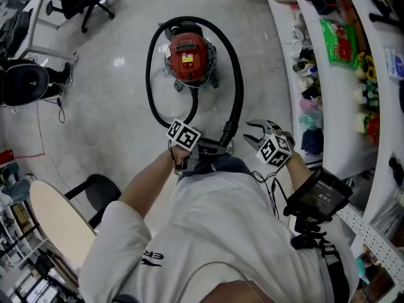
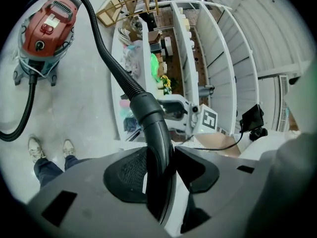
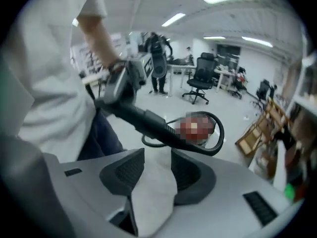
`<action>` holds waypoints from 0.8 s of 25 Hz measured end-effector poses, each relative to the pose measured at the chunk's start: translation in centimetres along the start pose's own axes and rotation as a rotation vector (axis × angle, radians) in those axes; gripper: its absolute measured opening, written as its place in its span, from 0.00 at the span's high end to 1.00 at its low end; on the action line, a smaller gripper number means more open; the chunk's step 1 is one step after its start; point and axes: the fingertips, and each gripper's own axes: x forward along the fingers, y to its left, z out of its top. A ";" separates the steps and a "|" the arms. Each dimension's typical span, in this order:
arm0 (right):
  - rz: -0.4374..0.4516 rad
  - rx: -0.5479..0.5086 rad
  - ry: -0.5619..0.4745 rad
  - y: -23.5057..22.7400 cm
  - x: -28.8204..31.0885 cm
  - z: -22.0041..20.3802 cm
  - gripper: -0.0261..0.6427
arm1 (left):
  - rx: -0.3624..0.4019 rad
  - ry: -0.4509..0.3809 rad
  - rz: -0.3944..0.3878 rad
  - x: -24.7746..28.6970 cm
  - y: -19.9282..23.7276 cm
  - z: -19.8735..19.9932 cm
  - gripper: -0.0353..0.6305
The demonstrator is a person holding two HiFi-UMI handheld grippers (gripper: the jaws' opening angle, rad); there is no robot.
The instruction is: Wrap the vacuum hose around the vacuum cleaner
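The left gripper is clamped on the black rigid end of the vacuum hose; from its jaws the hose runs ahead, circles loosely round the red vacuum cleaner (standing on the floor, well ahead of both tools) and joins its near side; the right gripper, just beside the held end, has its jaws wide apart and empty.

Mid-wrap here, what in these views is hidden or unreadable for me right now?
Free end of the hose: in the head view it is hidden under the left gripper and the person's shirt. In the left gripper view it runs behind the gripper's own body.
The vacuum cleaner: in the right gripper view a mosaic patch covers it.
The shelf items: in the head view they are too small to name and cut by the right edge.
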 end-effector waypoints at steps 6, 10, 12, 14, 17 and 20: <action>-0.125 -0.644 0.172 -6.1 4.5 -1.5 0.54 | 0.081 0.061 0.020 -0.3 -1.7 -1.1 0.71; -0.167 -0.894 0.160 -8.2 6.1 0.5 0.46 | 0.110 0.070 0.024 -0.9 -2.8 -1.5 0.71; -0.120 -1.013 0.161 -8.0 7.5 0.8 0.46 | 0.124 0.074 0.025 -1.1 -3.3 -1.8 0.71; -0.068 -1.091 0.180 -7.8 8.6 0.2 0.47 | 0.141 0.081 0.028 -1.0 -3.8 -2.3 0.71; -0.066 -1.109 0.218 -9.0 8.6 -0.4 0.69 | 0.149 0.072 0.047 -1.0 -3.7 -2.3 0.71; -0.076 -1.073 0.280 -11.0 8.0 -0.6 0.69 | 0.162 0.044 0.055 -1.4 -3.5 -0.6 0.71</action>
